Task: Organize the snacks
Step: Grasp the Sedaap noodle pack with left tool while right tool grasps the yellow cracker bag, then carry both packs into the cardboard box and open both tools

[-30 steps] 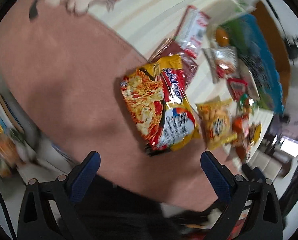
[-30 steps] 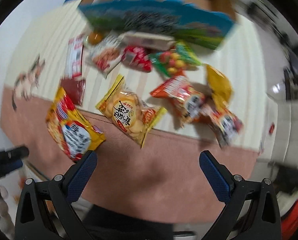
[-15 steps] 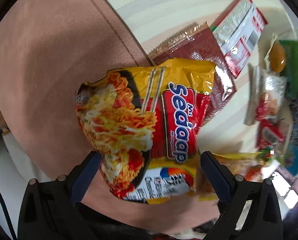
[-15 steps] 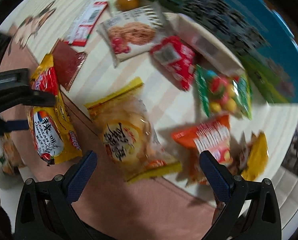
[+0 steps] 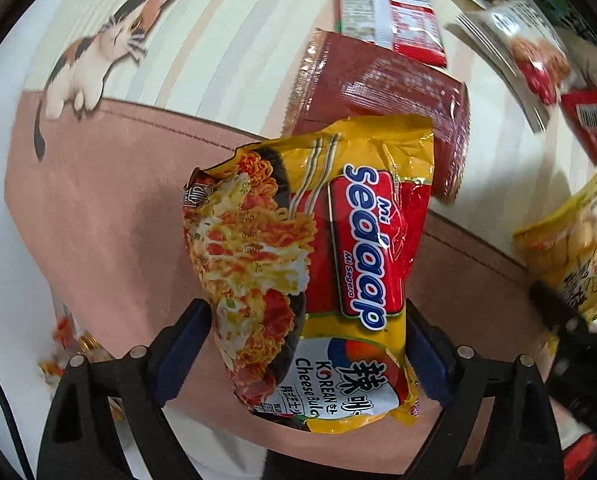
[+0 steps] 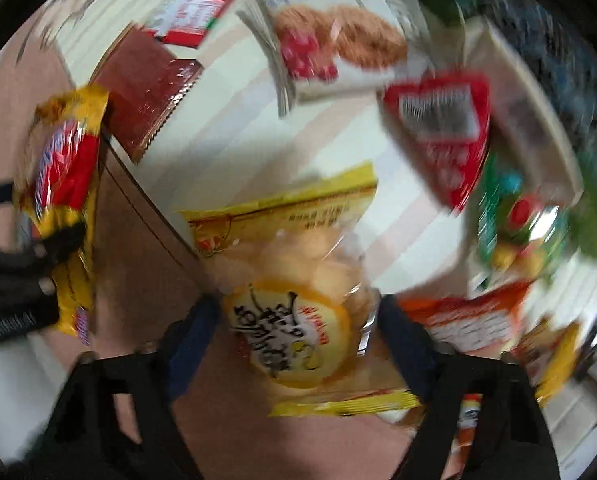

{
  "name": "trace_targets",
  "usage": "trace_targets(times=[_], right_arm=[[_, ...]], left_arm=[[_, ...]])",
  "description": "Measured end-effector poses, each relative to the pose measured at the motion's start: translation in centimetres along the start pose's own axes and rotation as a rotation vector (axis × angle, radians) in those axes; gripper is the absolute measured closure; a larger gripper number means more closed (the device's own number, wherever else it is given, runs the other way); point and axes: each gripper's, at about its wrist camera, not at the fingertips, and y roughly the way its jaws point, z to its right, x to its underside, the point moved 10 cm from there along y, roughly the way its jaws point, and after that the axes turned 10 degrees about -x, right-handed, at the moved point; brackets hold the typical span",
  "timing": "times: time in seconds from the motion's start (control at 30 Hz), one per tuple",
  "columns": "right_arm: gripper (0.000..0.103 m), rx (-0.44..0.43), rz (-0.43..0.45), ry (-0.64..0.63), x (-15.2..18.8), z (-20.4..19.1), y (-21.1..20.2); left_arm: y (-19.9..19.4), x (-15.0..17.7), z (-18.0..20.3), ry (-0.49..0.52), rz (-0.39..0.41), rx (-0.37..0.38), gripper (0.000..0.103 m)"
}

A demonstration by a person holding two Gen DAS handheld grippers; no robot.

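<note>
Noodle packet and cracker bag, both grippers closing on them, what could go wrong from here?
The left gripper has just been closing around the noodle packet, which overlaps the dark red packet; lifting might drag it. The right gripper has been closing around the cracker bag; squeezing could crush the crackers.

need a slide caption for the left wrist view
Left tool closing around a yellow noodle packet lying on a pink mat among other snacks.

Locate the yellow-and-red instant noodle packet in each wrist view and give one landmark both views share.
Left wrist view: yellow-and-red instant noodle packet fills the centre, between the left gripper fingers.
Right wrist view: the packet sits at the left edge.
Shared landmark: the dark red foil sachet lying beside the packet's top end.
</note>
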Motion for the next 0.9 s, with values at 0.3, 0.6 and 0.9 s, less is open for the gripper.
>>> trace_targets(times=[0.3, 0.6, 0.9], right_arm=[[0.017, -0.369, -0.024, 0.487, 3.0, 1.8, 0.1], [0.018, -0.197, -0.049, 0.433, 1.8, 0.7, 1.3], [0.054, -0.102, 0.010, 0.397, 5.6, 1.4, -0.4]], left_arm=[[1.3, 2.0, 1.7, -0.032, 0.019, 0.012, 0.011], [0.6, 3.5, -1.1, -0.066, 0.038, 0.025, 0.018], [-0.8, 5.4, -2.4, -0.055, 0.105, 0.010, 0.018]])
